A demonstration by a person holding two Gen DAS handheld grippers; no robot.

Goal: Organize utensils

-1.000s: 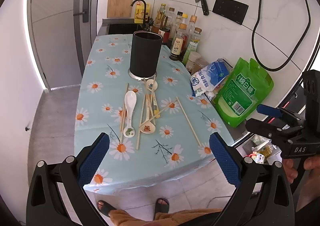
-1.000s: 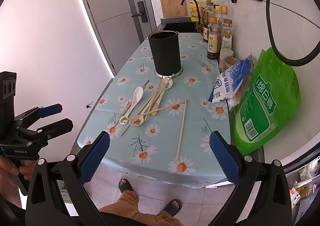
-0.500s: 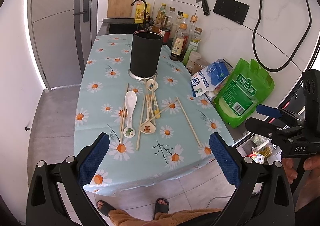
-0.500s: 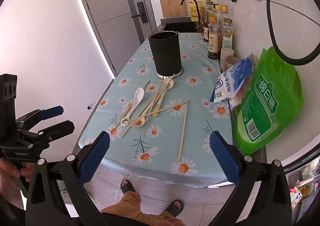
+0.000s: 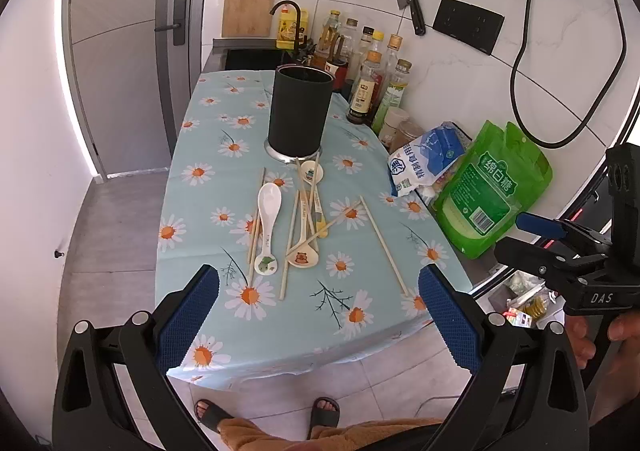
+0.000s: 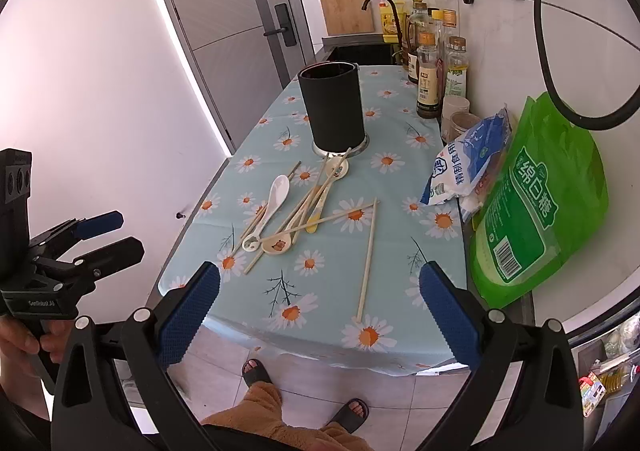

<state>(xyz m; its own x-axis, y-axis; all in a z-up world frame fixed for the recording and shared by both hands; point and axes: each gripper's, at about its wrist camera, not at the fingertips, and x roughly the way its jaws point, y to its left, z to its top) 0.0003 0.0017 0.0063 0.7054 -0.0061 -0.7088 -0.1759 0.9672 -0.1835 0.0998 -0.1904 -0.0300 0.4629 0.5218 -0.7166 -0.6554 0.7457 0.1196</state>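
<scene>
right tool agape | chopsticks, spoons before black holder

**Colours and patterns noted**

Tablecloth: pale blue, white-and-orange daisy print. Utensil holder: matte black. Spoon: white. Chopsticks: pale wood. Sugar bag: bright green. Gripper pads: blue, textured.

We're running two black handheld grippers, left gripper and right gripper, each with blue textured pads on chunky black fingers and silver screws at the joints. White "DAS" lettering marks the right one's side. We're in fuzzy tan trousers and black slide sandals.
</scene>
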